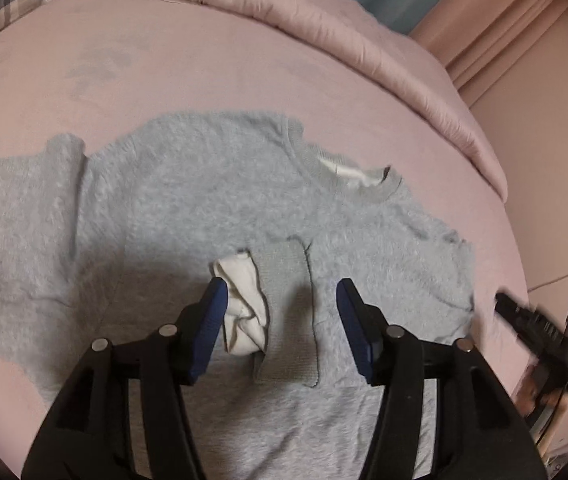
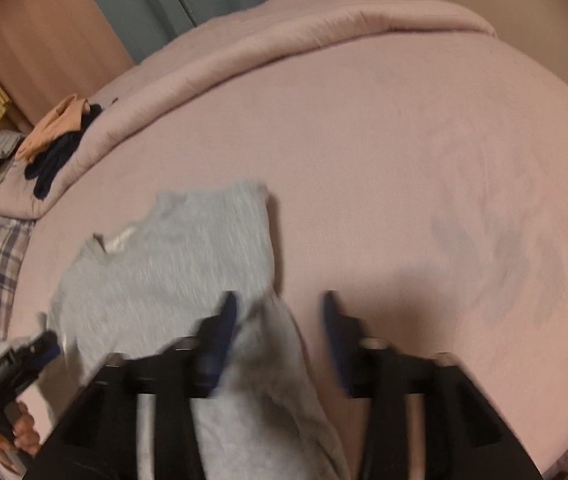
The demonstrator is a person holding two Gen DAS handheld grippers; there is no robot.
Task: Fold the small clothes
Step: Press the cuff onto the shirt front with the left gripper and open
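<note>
Left wrist view looks down on a grey sweater (image 1: 211, 208) spread flat on the pink bed sheet (image 1: 203, 64), collar toward the far side and one sleeve folded in across the chest. My left gripper (image 1: 281, 328) hangs just above that sleeve, its blue pads parted, the grey cuff (image 1: 288, 312) and a white lining (image 1: 243, 304) poking out of it lying between them, not pinched. At the right edge my right gripper (image 1: 532, 320) shows as a dark blur beside the sweater's side. From the right wrist the picture is smeared, yet my right gripper (image 2: 279, 344) plainly stands apart with nothing held, sweater edge under its left pad. A pink duvet (image 2: 284, 40) is bunched along the far side, with dark and peach clothes (image 2: 55, 144) heaped on it.
</note>
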